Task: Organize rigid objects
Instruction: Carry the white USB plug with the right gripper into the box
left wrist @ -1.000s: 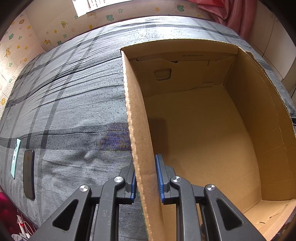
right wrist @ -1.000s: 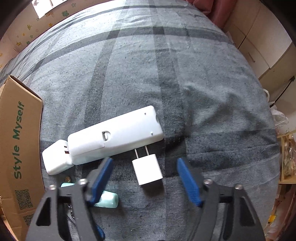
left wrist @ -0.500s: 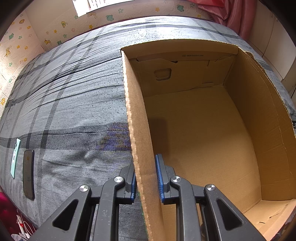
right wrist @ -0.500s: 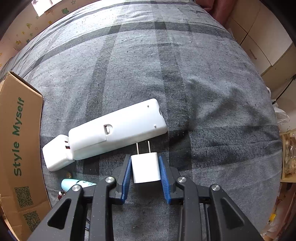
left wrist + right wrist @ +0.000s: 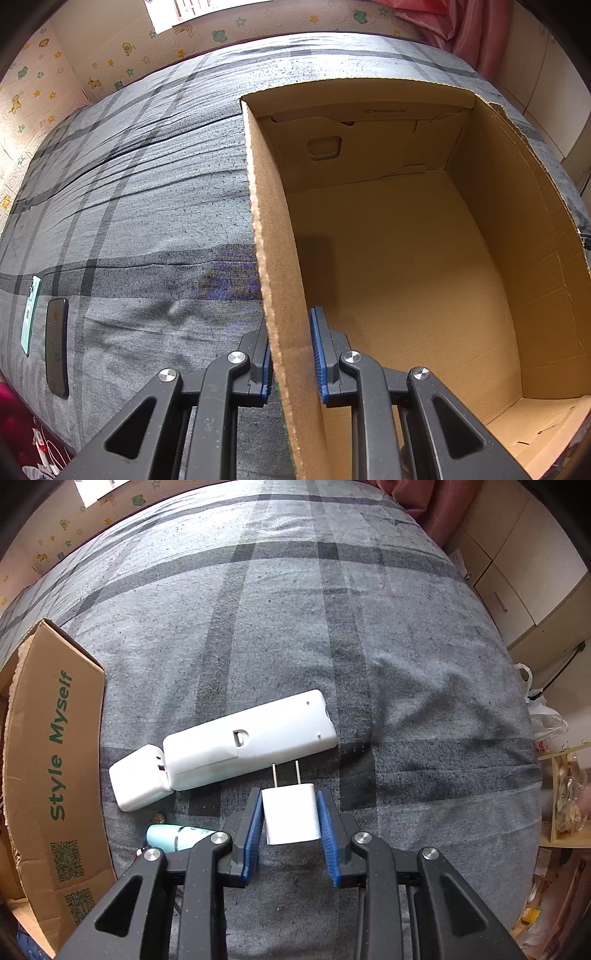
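**A:** What's different on my right side from a second ago?

**B:** My right gripper [image 5: 290, 821] was spread wide over the white charger plug [image 5: 291, 812] back then; now its blue pads are pinched against both flanks of it. The plug sits on the grey plaid bedspread [image 5: 332, 627], prongs pointing far, just near of the white remote [image 5: 251, 744].

**A:** Lifted yet?

**B:** I can't tell; it looks level with the cloth. I'd judge the grasp is made and the carry comes next.

**A:** And the left?

**B:** No change there. My left gripper [image 5: 293, 354] is clamped on the left wall of the cardboard box [image 5: 273, 258], one pad outside, one inside, steadying it. The box floor is bare, so this plug would be the first thing in.

**A:** What else waits?

**B:** The remote, a white adapter block [image 5: 138, 777] touching its left end, and a pale teal tube [image 5: 173, 836] near-left, partly hidden by my finger. The box lies left of them all.
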### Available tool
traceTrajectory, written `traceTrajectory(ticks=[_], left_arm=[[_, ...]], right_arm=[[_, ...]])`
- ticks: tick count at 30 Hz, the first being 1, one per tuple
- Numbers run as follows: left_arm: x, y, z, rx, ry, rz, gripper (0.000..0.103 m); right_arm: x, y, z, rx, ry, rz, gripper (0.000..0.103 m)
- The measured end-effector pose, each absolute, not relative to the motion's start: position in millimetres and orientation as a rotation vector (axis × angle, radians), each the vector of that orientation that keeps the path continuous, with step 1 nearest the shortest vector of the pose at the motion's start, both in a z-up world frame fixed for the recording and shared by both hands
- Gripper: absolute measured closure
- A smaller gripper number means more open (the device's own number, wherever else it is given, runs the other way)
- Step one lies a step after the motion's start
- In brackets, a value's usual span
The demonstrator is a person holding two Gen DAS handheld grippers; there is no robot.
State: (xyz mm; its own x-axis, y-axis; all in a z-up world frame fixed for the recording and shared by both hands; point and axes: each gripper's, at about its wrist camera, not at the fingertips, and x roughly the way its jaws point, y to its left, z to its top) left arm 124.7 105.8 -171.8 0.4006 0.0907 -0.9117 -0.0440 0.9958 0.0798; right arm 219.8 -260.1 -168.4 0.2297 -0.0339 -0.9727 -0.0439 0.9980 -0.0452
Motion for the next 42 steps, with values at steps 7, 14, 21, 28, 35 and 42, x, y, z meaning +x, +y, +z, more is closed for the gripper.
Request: traceTrajectory(ticks=[7, 14, 21, 28, 35, 42], left_arm=[[125, 106, -172, 0.047, 1.156, 0.085, 0.083], [125, 106, -172, 0.047, 1.156, 0.085, 0.083], [125, 105, -172, 0.047, 1.156, 0.085, 0.083], [125, 105, -172, 0.047, 1.156, 0.085, 0.083], [125, 105, -172, 0.046, 1.156, 0.084, 0.083], [125, 105, -173, 0.045, 1.155, 0.084, 0.083]], right_arm=[[214, -252, -145, -0.09, 1.308, 0.035, 0.072], [208, -232, -122, -0.117, 1.276, 0.078, 0.072], [205, -207, -103, -0.137, 1.251, 0.127, 0.072], [202, -175, -84, -0.165, 1.208, 0.183, 0.072], [198, -140, -72, -0.176, 1.177, 0.251, 0.072], [194, -103, -68, -0.186, 1.166, 0.325, 0.072]])
